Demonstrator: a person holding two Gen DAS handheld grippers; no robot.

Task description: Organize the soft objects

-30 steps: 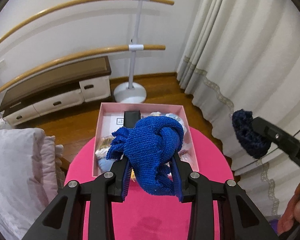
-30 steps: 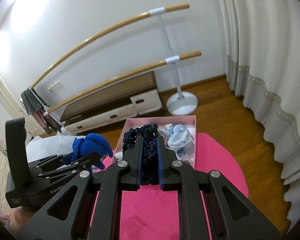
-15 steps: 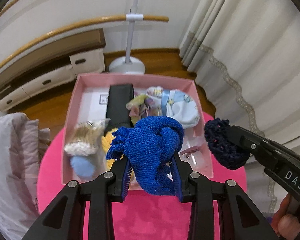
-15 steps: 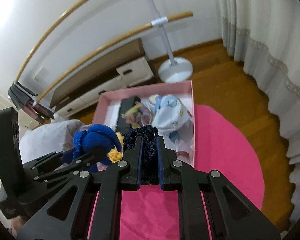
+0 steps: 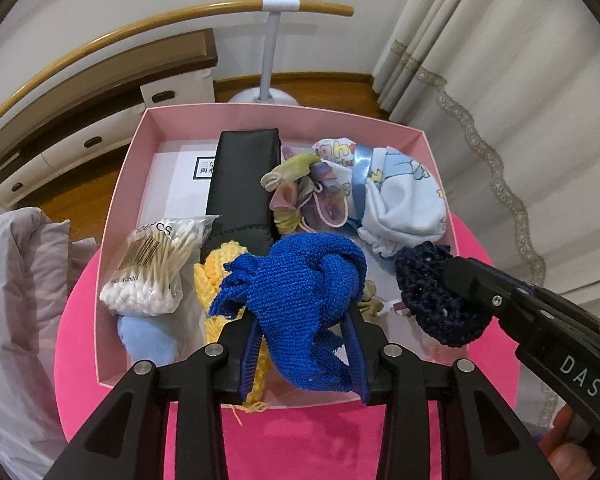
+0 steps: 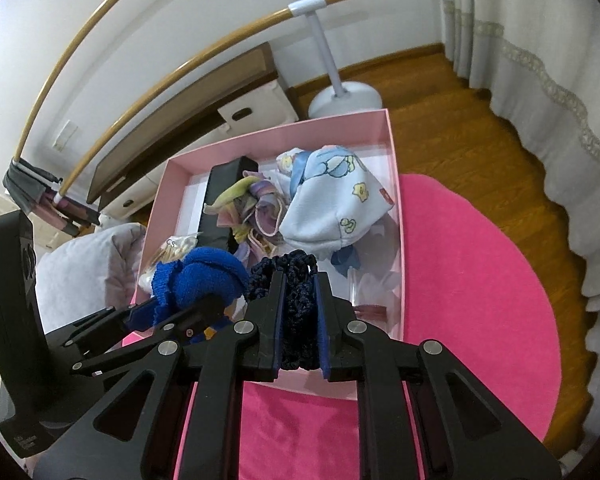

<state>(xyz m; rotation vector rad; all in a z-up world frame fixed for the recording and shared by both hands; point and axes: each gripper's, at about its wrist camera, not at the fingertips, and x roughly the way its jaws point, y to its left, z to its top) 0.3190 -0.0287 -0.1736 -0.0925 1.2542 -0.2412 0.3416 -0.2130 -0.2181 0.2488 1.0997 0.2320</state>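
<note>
In the left wrist view, the left tool [image 5: 304, 344] fills the lower centre of the frame with a royal-blue knitted cloth [image 5: 300, 296] between its two fingers; its jaws are opening, yet the pads still touch the bunched knit on both sides. The cloth hangs over the near part of an open pink box [image 5: 440, 160] that sits on a round hot-pink table [image 5: 324, 440]. At the right of the frame the right tool [image 5: 456, 276] grips a dark navy crocheted scrunchie [image 5: 432, 300] over the box's near right corner. In the right wrist view that scrunchie [image 6: 298, 312] sits pinched between the two fingers, the jaws opening slightly but still pressing it.

Inside the box lie a black case [image 5: 244, 188] at upper centre, a pale printed baby hat [image 5: 400, 200] at upper right, pastel scrunchies [image 5: 300, 192] between them, a bag of cotton swabs [image 5: 152, 268] at left, a light-blue plush piece [image 5: 148, 340] below it, and yellow knit [image 5: 212, 280] under the blue cloth.
</note>
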